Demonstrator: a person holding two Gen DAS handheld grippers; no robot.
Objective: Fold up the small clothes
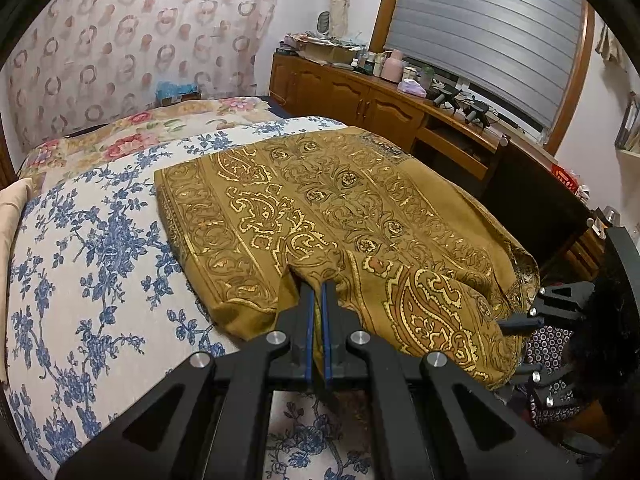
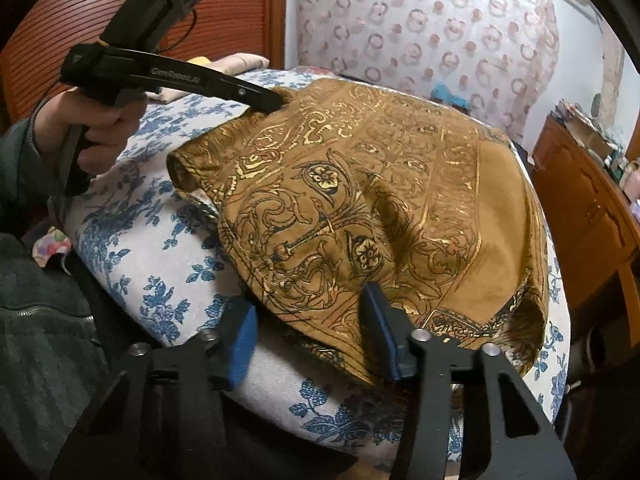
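Cloth (image 1: 320, 216) pinched by left hand-held gripper (image 1: 318, 286); right hand-held gripper (image 2: 308, 320) straddles hem, unclamped.

You work at a bed (image 1: 100, 240) with a blue-flowered cover. Far behind it hangs a ring-patterned curtain (image 1: 140, 40). To your right, a cluttered wooden cabinet (image 1: 352, 96) runs under a wood-framed window (image 1: 492, 36), its shutter down.

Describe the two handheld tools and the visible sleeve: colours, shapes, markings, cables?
Both tools, left tool and right tool, are black angular linkages with silver pivot pins and blue finger pads. The left one's curved black arm carries white lettering, and a thin dark cable. Sleeve: dark grey-green.
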